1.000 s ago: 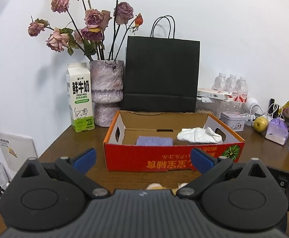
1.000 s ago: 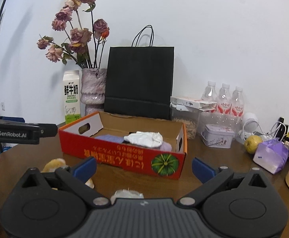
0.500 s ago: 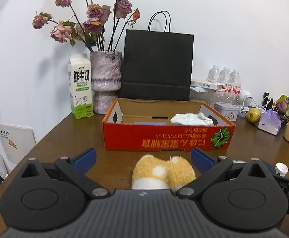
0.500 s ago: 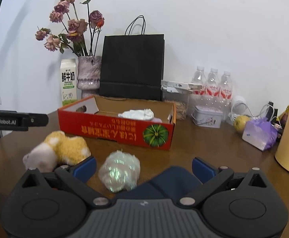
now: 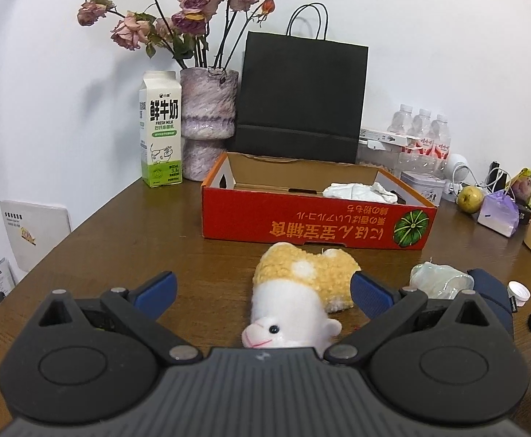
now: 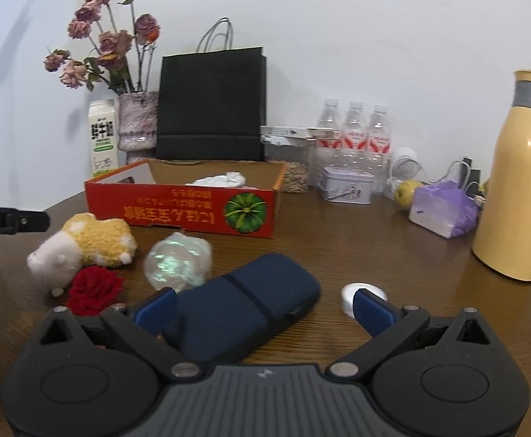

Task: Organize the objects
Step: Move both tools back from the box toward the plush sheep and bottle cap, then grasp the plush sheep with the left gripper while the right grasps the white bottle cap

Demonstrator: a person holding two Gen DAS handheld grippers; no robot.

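A red cardboard box (image 5: 316, 218) stands open on the brown table with a white cloth (image 5: 360, 191) inside. A yellow-and-white plush toy (image 5: 301, 284) lies in front of it, between the open fingers of my left gripper (image 5: 261, 289). In the right wrist view my right gripper (image 6: 263, 307) is open around a dark blue case (image 6: 243, 309). The plush (image 6: 83, 244), a red rose (image 6: 94, 287), a shiny crumpled wrapper (image 6: 178, 260) and a white bottle cap (image 6: 360, 291) lie around it.
Behind the box (image 6: 181, 207) stand a milk carton (image 5: 160, 131), a vase of dried roses (image 5: 209, 123) and a black paper bag (image 5: 301, 98). At the right are water bottles (image 6: 354, 134), a tin (image 6: 345, 184), an apple (image 6: 405, 189), a purple pouch (image 6: 444, 209) and a yellow jug (image 6: 516, 189).
Both grippers have pulled back from the box and tilted down. The plush, rose, wrapper and blue case came into view, now between or near the open fingers.
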